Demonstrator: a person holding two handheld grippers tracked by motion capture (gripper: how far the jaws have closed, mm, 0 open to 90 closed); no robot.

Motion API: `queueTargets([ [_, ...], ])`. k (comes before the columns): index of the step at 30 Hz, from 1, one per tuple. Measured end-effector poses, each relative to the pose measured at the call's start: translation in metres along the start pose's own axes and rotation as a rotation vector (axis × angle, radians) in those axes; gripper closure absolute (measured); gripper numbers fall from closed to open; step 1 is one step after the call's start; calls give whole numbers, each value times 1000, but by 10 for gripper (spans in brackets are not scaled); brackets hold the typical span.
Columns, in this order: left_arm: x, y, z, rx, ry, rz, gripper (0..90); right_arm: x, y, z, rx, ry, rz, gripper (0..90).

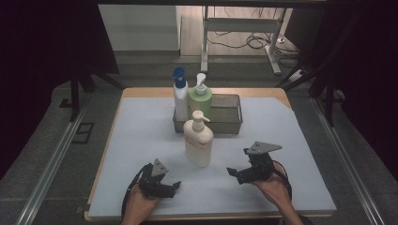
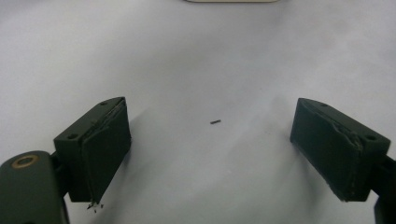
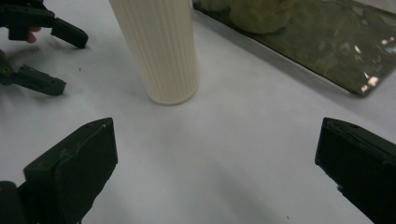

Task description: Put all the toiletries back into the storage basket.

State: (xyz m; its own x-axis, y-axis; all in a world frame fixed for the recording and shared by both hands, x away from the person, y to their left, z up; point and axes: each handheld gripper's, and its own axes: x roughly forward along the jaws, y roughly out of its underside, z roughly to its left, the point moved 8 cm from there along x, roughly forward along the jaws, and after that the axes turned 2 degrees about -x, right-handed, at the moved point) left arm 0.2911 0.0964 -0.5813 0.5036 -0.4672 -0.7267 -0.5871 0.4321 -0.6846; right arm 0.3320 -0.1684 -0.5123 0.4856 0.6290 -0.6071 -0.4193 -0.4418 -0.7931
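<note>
Pale, matte sheeting covered the table [image 1: 141, 140] where you worked, with dark floor and a desk frame behind it. At its middle stood the cream pump bottle [image 1: 198, 138], upright, a ribbed plastic cylinder with a curved nozzle, just in front of the wire-mesh basket [image 1: 230, 115]. Your left gripper [image 1: 171, 187] rested low near the front edge, left of the bottle and well apart from it, jaws spread wide over bare sheeting; its rubber pads [image 2: 105, 149] looked chipped at the edges. Your right gripper [image 1: 234, 174] sat to the bottle's right, also gaping wide and holding nothing. Inside the basket stood a white bottle with a blue cap [image 1: 180, 93] and a green pump bottle [image 1: 200, 99], touching each other. From your right gripper view, the cream bottle's top was cut off, and the basket's contents were blurred.
</note>
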Motion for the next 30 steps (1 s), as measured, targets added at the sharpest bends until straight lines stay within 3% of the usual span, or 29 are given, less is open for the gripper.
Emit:
queueTargets([
  [12, 0, 0, 0, 1, -2, -2, 122, 14, -25, 16, -29, -37, -7, 0],
  [20, 0, 0, 0, 2, -2, -1, 121, 22, -45, 23, 27, -81, -12, 0],
  [30, 0, 0, 0, 1, -2, -2, 121, 31, -66, 28, 21, -51, -40, 0],
])
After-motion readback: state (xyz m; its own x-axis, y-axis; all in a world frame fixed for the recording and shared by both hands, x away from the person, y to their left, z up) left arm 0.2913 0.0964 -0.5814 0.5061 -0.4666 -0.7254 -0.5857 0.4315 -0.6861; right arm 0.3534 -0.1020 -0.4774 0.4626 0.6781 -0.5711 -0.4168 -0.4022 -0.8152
